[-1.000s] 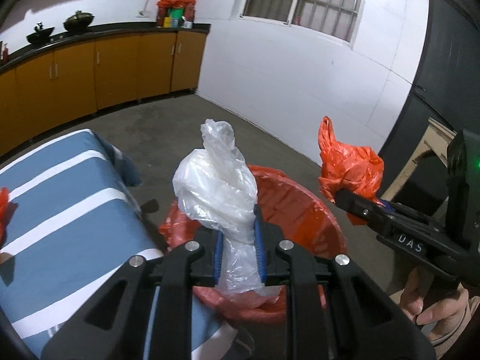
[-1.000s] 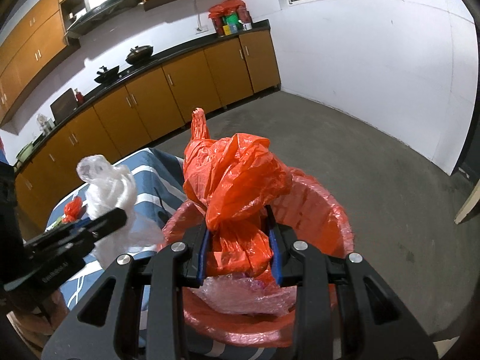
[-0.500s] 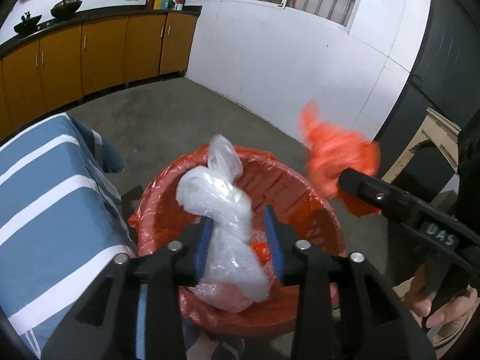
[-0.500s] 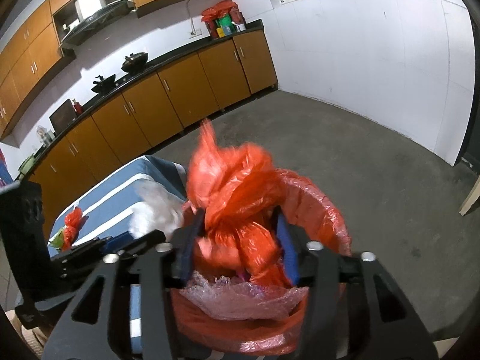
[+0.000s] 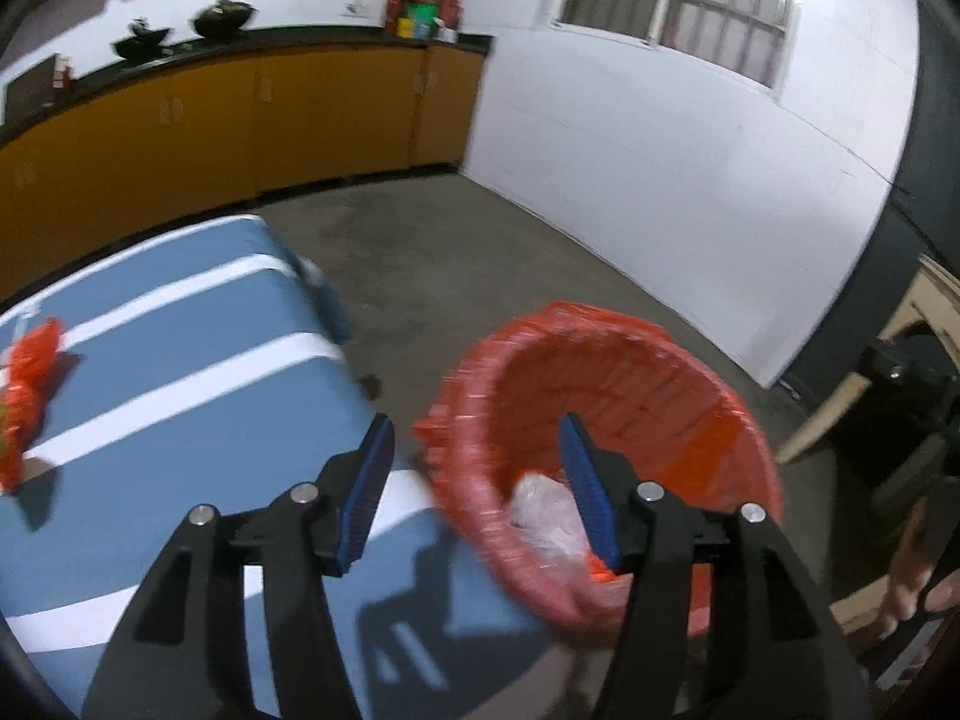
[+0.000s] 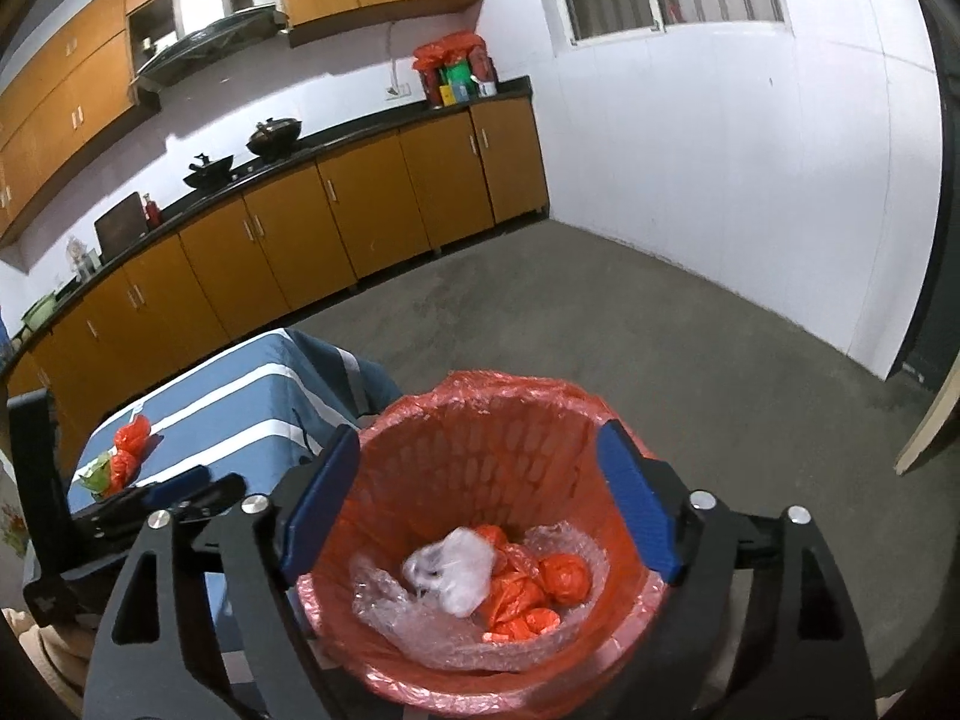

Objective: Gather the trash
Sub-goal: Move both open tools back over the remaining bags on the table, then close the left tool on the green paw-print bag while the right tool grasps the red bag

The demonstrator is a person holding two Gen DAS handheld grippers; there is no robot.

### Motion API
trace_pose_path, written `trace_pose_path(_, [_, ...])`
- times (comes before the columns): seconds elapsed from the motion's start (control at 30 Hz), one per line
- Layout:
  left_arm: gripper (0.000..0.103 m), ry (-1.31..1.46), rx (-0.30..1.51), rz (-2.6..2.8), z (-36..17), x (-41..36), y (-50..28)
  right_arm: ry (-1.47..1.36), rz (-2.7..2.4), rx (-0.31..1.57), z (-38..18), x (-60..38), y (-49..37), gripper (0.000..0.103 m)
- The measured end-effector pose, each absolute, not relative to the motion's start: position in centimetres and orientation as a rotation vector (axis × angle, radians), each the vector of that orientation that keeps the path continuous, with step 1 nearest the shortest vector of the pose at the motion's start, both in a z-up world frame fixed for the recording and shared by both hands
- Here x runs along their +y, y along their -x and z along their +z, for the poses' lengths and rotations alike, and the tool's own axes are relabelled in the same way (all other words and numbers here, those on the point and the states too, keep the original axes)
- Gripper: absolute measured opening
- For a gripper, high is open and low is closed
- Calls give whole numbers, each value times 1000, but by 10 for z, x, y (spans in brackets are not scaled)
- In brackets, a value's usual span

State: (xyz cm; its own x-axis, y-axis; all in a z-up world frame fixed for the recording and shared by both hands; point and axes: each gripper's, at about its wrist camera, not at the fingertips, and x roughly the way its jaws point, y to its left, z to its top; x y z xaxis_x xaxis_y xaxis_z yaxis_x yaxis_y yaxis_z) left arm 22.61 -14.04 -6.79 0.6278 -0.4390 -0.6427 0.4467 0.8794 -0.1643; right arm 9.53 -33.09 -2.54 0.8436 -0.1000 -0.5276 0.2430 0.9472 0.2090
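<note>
Below the spread fingers (image 6: 636,504): binned bags (image 6: 516,582).

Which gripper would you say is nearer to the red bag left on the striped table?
Left. The left gripper hovers over the table's corner, near the red bag; the right gripper hangs over the bin.

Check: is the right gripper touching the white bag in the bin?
Apart. Right wrist view: right gripper is open and empty above the bin; white bag lies at the bottom.
</note>
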Motion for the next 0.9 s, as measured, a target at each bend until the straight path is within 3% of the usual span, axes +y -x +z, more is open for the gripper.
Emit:
trace_pose_path(0.2, [64,5,672,-306,-60,-67,-216,-185,-113,525,-16,-293,-112,100])
trace_pose_path(0.27, [64,15,652,-233,-58,-38,-211,-153,-74,530,-15,-274,-123,101])
trace_pose_path(0.57, [66,78,600,83,-53,97,-199,-98,148,539,-14,-172,-178,100])
trace_pose_path(0.7, [66,120,607,172,-53,146,-199,-62,259,558,-19,-114,-200,91])
trace_pose_path(0.9, [66,168,620,200,-53,173,-221,2,302,571,-30,-65,-216,86])
